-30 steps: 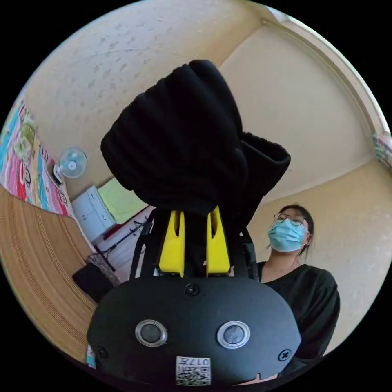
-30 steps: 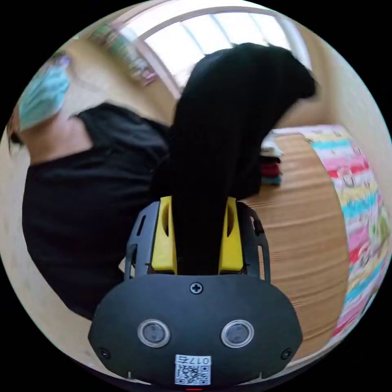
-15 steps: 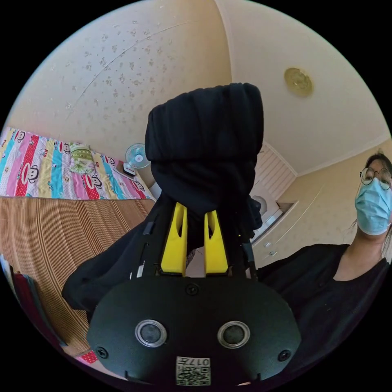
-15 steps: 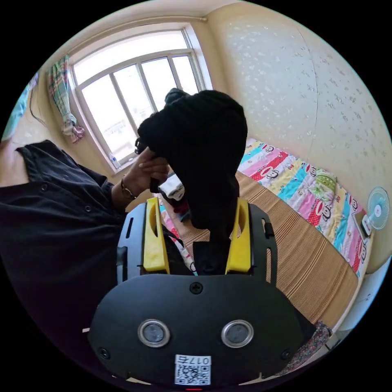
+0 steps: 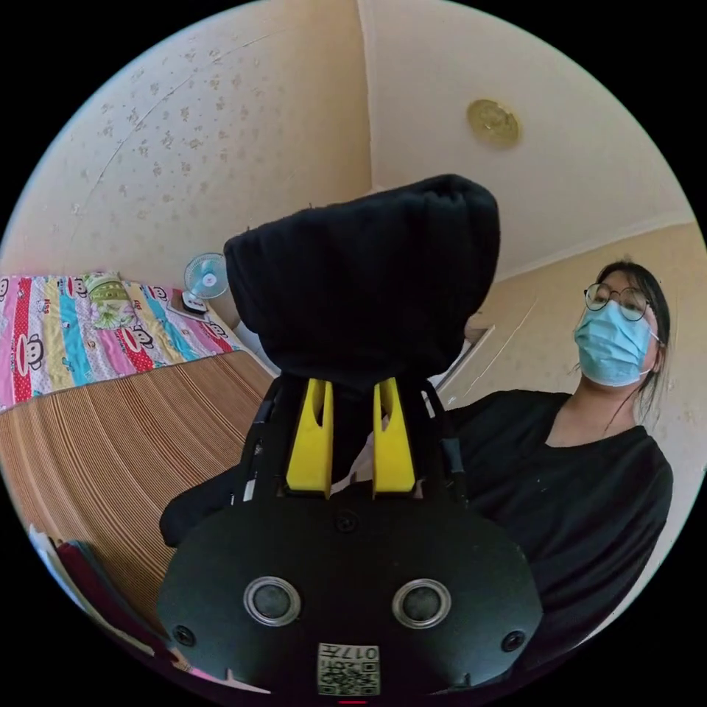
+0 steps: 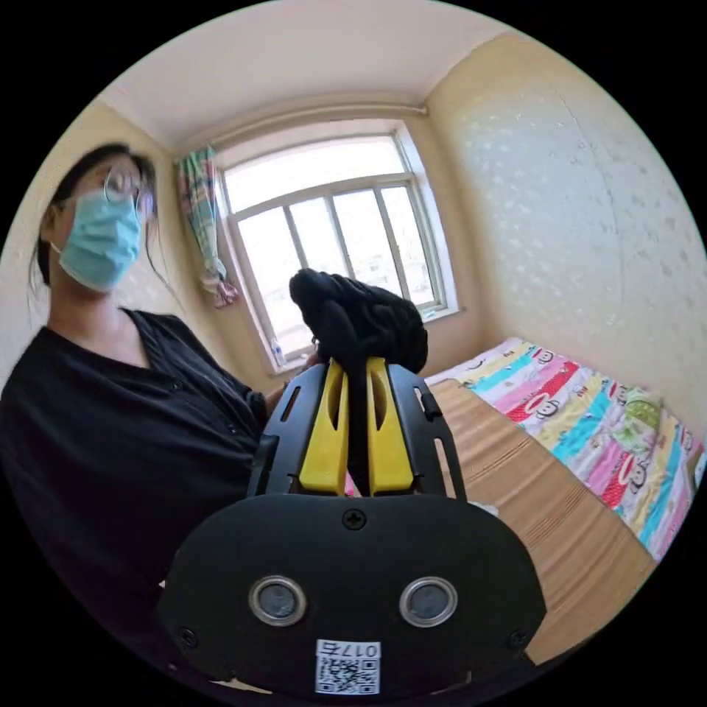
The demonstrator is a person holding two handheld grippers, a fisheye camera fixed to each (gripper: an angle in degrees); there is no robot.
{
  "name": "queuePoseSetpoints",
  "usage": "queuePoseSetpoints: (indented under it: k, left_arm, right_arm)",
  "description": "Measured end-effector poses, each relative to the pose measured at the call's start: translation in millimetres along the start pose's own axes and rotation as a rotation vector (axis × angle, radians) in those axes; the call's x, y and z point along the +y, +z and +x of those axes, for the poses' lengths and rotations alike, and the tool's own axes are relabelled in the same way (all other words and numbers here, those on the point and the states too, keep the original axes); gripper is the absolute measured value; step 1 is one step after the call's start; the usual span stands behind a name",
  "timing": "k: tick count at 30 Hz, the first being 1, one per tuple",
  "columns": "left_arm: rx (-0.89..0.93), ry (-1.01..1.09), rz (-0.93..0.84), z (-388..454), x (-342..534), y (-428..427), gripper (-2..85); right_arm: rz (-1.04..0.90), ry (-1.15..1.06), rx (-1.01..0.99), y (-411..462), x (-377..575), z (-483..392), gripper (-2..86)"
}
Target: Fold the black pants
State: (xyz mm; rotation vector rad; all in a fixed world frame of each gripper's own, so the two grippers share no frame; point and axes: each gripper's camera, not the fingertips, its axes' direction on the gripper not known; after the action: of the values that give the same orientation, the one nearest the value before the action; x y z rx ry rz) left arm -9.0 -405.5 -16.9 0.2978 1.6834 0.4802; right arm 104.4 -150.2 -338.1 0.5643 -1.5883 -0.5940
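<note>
In the left gripper view the black pants (image 5: 368,280) drape thickly over my left gripper (image 5: 352,394), whose yellow jaws are shut on a fold of the cloth; more black cloth hangs down past the left side of the housing. In the right gripper view a smaller bunch of the black pants (image 6: 361,317) sits on top of my right gripper (image 6: 357,372), and its yellow jaws stand close together with the cloth pinched between them. Both grippers are held up in the air above the bed. The jaw tips are hidden under cloth in both views.
A person in a black top (image 5: 574,471) and a face mask stands close behind the grippers. Below lies a bed with a striped bamboo mat (image 5: 96,442) and a colourful cartoon quilt (image 6: 596,427). A small fan (image 5: 205,278) stands by the wall; a window (image 6: 331,236) is behind.
The right gripper's jaws, wide apart half a second ago around a thick bunch, now stand close together on a thin fold. Both cameras have swung, so the room and person shifted in view.
</note>
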Motion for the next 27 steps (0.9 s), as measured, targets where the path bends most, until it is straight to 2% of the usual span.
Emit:
queuePoseSetpoints:
  k: [4,8,13,17,19,20,22,27]
  left_arm:
    - [0.102,-0.098,0.036,-18,21,-24,12.7]
    - [0.245,-0.230,0.108,-42,52,-40,13.5]
    - [0.518,-0.325,0.229,-66,90,-60,13.4]
    - [0.650,-0.344,0.333,-73,107,-80,13.6]
    - [0.840,-0.416,0.377,-86,122,-80,14.1]
    - [0.878,-0.438,0.387,-90,126,-79,14.3]
    - [0.902,-0.492,0.445,-98,141,-80,16.3]
    - [0.981,-0.479,0.605,-105,164,-89,19.2]
  right_arm:
    - [0.127,-0.009,0.016,-24,-23,0,2.3]
    - [0.163,-0.110,0.085,-38,-56,-29,1.5]
    - [0.200,-0.209,0.080,-60,-88,-57,1.1]
    - [0.276,-0.282,0.004,-87,-107,-77,0.9]
    - [0.309,-0.309,-0.025,-97,-115,-86,0.9]
    - [0.326,-0.328,-0.041,-103,-119,-93,0.9]
    - [0.343,-0.352,-0.065,-110,-126,-102,0.9]
    - [0.363,-0.397,-0.085,-132,-140,-123,0.8]
